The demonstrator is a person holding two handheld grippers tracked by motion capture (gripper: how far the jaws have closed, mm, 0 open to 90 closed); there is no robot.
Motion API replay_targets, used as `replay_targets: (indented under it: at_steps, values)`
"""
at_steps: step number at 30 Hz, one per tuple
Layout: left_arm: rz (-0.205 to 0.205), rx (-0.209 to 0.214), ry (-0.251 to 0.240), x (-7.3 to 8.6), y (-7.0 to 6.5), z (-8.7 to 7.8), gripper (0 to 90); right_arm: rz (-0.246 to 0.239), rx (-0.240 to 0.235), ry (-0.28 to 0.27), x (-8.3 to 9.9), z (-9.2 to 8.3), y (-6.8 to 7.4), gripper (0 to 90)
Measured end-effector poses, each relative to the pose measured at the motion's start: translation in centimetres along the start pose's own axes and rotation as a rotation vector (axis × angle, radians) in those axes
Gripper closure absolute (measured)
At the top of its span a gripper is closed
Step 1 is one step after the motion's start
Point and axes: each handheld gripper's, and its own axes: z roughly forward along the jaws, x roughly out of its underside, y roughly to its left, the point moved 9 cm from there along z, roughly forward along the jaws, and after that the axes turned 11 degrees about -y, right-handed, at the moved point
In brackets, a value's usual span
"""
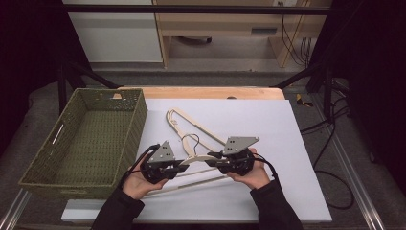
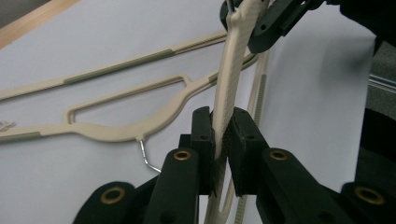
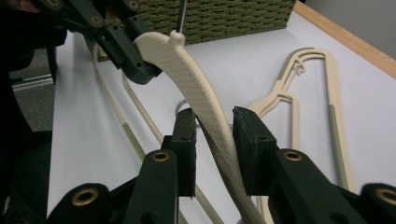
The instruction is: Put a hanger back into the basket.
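While a cream hanger (image 1: 201,159) is lifted above the white table sheet (image 1: 287,158), it is clamped by the left gripper (image 2: 223,140); the right gripper (image 3: 212,135) jaws stand slightly apart around it, likely for transfer toward the woven basket (image 1: 43,163). A second hanger (image 1: 179,122) lies behind.

Basket (image 1: 91,139) left of hangers (image 1: 191,139) on mat (image 1: 268,143)

This is looking like a lab or recording room rather than a home. A black metal frame (image 1: 191,8) is boxing in the table (image 1: 210,92), which is wearing a white sheet (image 1: 268,134). At two o'clock, loose cables (image 1: 330,129) are trailing over grey carpet (image 1: 316,158); at twelve o'clock a plywood bench (image 1: 225,24) is standing beside a white cabinet (image 1: 115,33).
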Motion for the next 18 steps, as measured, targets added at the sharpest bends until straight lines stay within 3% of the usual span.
replay_targets:
  at_steps: [9, 14, 18]
  values:
    - [-0.023, 0.055, -0.021, -0.5, -1.2, 0.2, 85.7, 0.012, 0.038, -0.015, 0.0, -0.1, -0.5, 59.8]
    - [-0.024, 0.047, -0.049, -1.1, -1.7, -0.1, 86.3, 0.02, 0.048, -0.045, -0.4, -0.5, -0.6, 55.3]
    - [-0.025, 0.016, -0.059, -1.4, -1.6, -0.3, 86.4, 0.038, 0.063, -0.082, -1.1, -1.4, -0.7, 47.5]
